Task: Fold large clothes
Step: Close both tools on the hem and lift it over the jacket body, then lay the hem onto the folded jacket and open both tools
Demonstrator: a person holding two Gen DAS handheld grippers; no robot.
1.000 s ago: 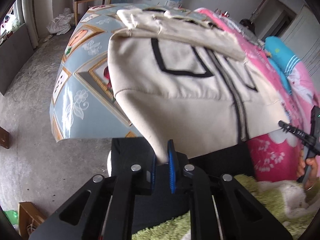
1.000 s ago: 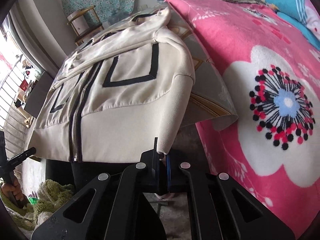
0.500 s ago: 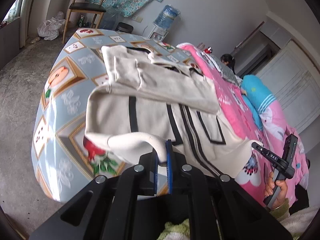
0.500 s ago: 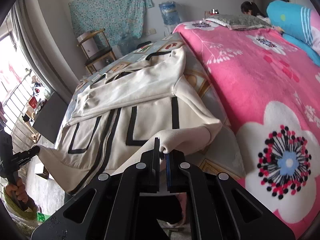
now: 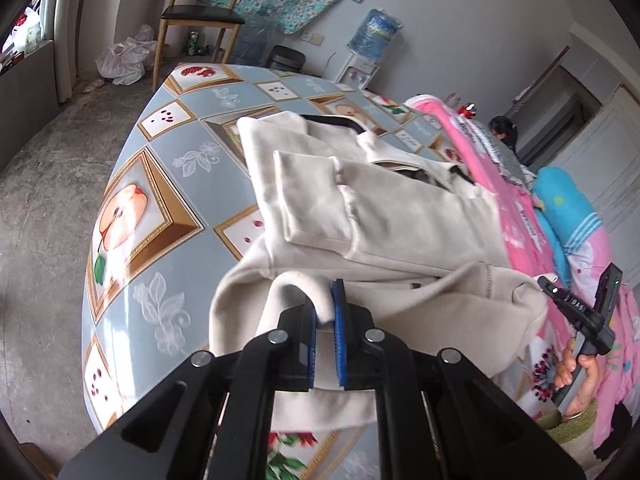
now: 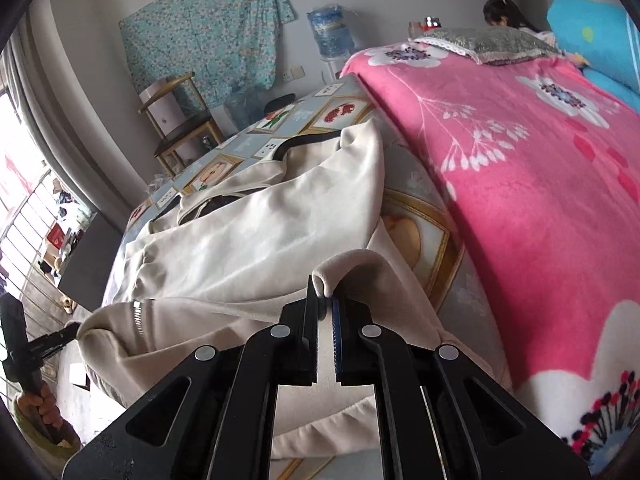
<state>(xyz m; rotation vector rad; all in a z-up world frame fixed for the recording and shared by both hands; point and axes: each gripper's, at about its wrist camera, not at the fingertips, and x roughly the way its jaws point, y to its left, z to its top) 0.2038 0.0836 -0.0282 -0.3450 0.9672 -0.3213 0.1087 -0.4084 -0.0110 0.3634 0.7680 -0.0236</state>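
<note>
Now cream jacket (image 5: 384,216) bunched, hem doubled over; left tool (image 5: 325,312) and right tool (image 6: 326,300) each pinching hem.

A desk (image 5: 168,200) covered in a glossy blue-grey cloth printed with framed fruit pictures carries a cream jacket (image 5: 384,216), bunched across its right half. To its right lies a bed (image 6: 540,208) with a pink floral blanket.

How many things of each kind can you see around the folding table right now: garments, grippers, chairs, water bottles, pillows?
Garments: 1, the cream jacket
Grippers: 2, left gripper and right gripper, each clamped on the jacket's hem
Chairs: 1, wooden chair
Water bottles: 1, blue water bottle
Pillows: 2, grey pillow and blue pillow
Total: 7
</note>
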